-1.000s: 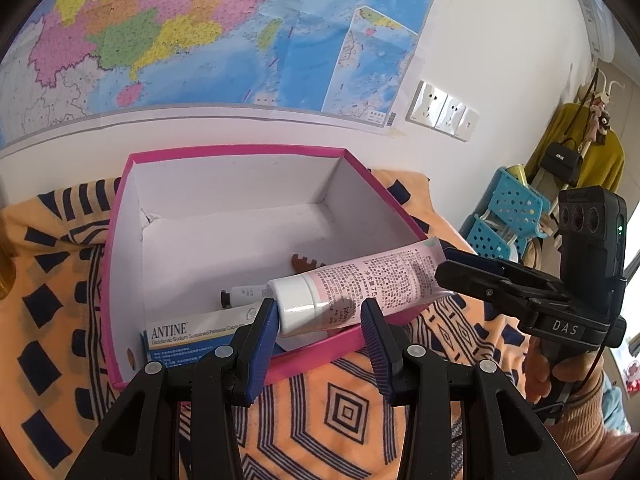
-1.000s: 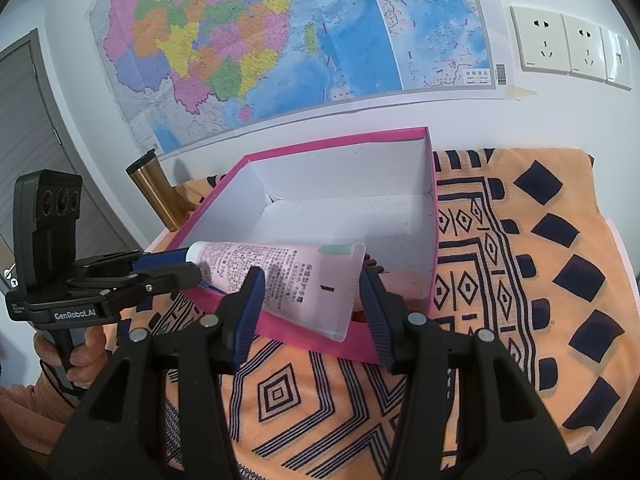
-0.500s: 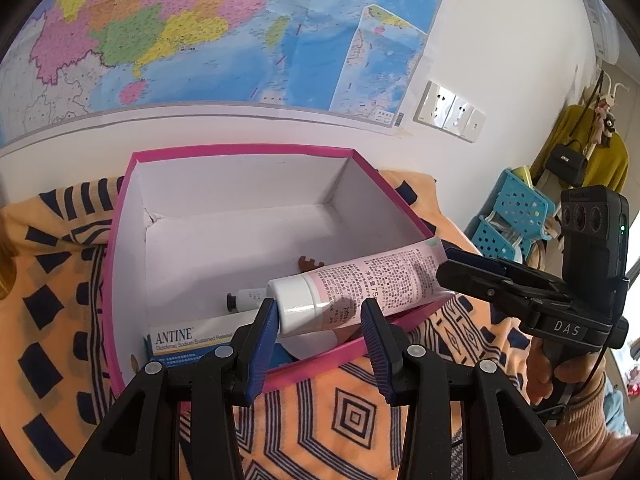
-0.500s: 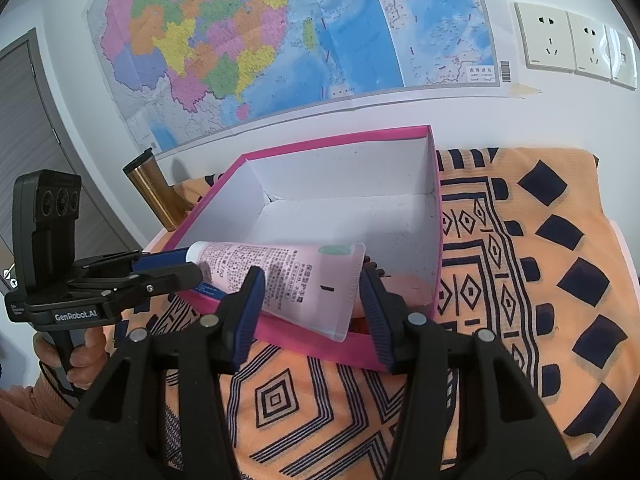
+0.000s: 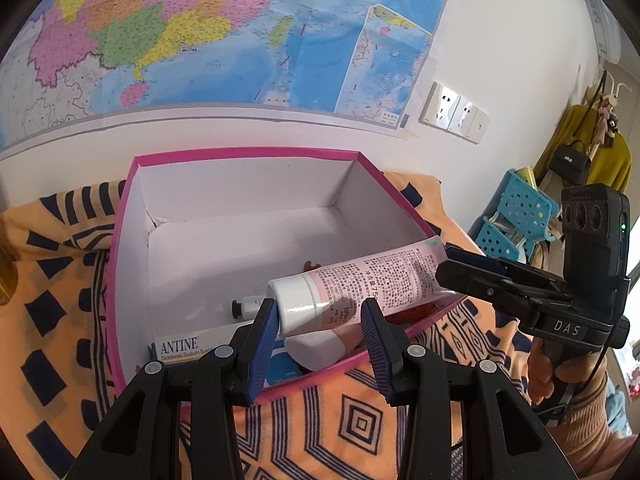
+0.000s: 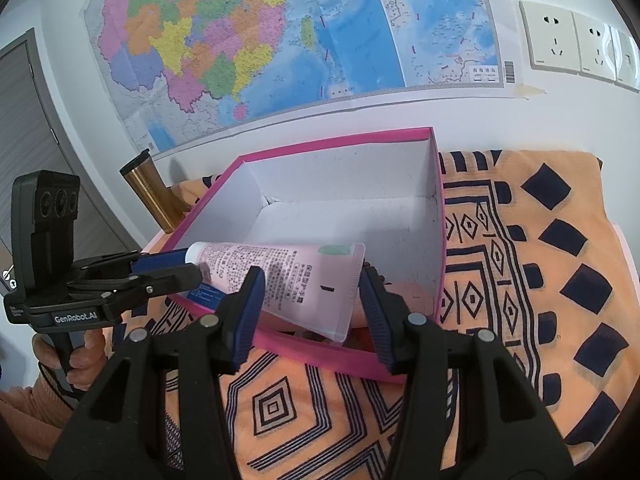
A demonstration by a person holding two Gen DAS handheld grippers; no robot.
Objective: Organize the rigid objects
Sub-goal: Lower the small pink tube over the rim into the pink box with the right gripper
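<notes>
A pink cream tube point(image 5: 360, 284) with a white cap hangs over the front of the open pink box point(image 5: 244, 154). My left gripper point(image 5: 320, 320) is shut on its cap end. My right gripper point(image 6: 310, 294) is shut on its flat tail end point(image 6: 320, 280). The right gripper also shows in the left wrist view point(image 5: 460, 272), and the left gripper shows in the right wrist view point(image 6: 176, 268). Inside the box lie a white carton marked ANTINE point(image 5: 184, 350), a small white bottle point(image 5: 250, 307) and a small brown piece point(image 5: 311, 266).
The box point(image 6: 360, 356) stands on an orange patterned cloth point(image 6: 520, 280) against a wall with a map. A gold metal flask point(image 6: 154, 196) stands left of the box. Blue baskets point(image 5: 516, 216) are beyond the table on the right.
Both grippers have lifted the tube a little and carried it slightly farther over the box. Both grips are unchanged.
</notes>
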